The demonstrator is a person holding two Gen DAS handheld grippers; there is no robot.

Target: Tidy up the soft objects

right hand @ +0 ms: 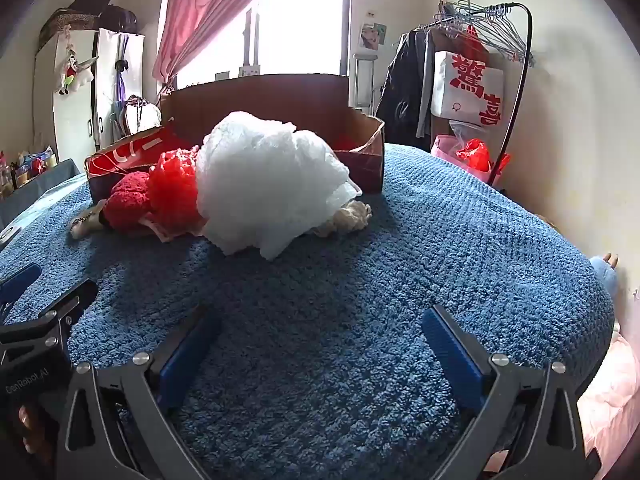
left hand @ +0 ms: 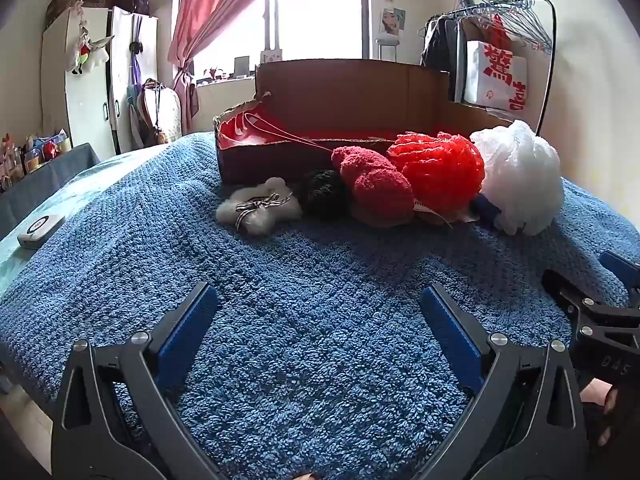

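- Where the soft things are heaped against the cardboard box, much is hidden: a dark ball is half covered by the red fuzzy plush, and a cream knitted item is mostly buried under the white mesh pouf.
- The red mesh pouf is wedged between plush and white pouf; a grey felt star lies just beside the ball.
- The box interior cannot be made out.
- The left gripper and right gripper are held spread wide, empty, above the blue towel spread over the bed.
- A pink curtain, white wardrobe and clothes rack are seen behind.
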